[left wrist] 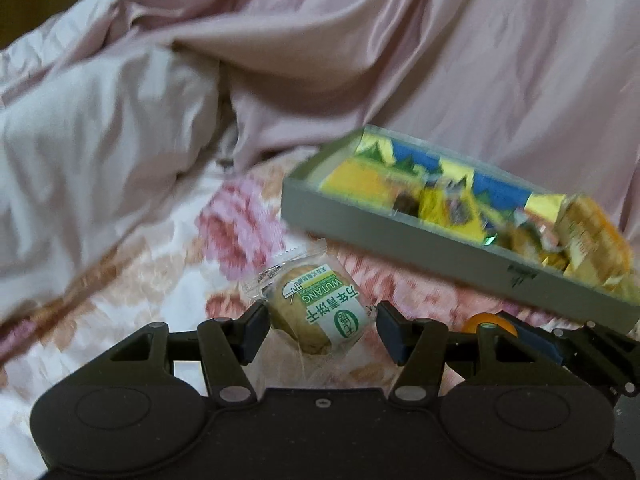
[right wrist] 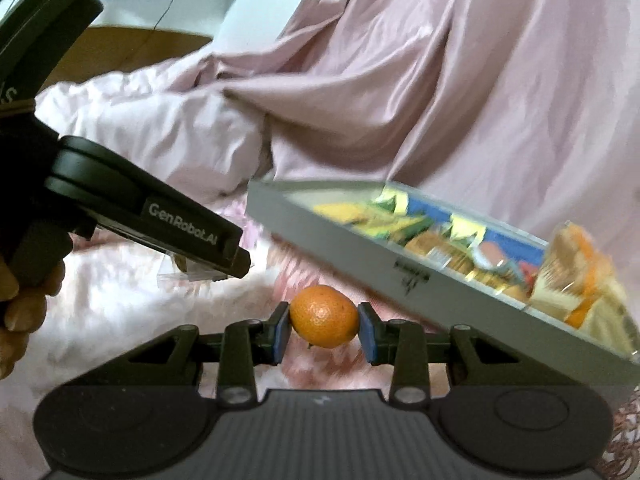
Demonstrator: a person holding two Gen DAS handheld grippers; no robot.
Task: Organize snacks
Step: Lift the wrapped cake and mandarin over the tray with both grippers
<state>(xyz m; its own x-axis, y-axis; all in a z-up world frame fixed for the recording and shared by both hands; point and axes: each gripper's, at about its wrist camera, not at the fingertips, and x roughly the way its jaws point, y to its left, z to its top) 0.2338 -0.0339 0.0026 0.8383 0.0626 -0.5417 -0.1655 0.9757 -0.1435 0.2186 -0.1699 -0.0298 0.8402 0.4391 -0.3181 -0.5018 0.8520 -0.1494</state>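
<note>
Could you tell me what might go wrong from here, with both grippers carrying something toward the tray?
The orange is round and held only at its sides by the right gripper, so it could slip or roll out. The wrapped biscuit sits between the left gripper's jaws mostly by its crinkly wrapper, so it may slide. The tray is already crowded at its near end, so added snacks could spill over.

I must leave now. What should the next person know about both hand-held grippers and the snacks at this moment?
Left hand-held gripper: fingers around a wrapped biscuit on the floral sheet; the grip looks loose.
Right hand-held gripper: shut on a small orange.
Grey box: tilted on the bed, to the right of both, already holding many wrapped snacks.
Left to do: put the biscuit and probably the orange in the box.
</note>
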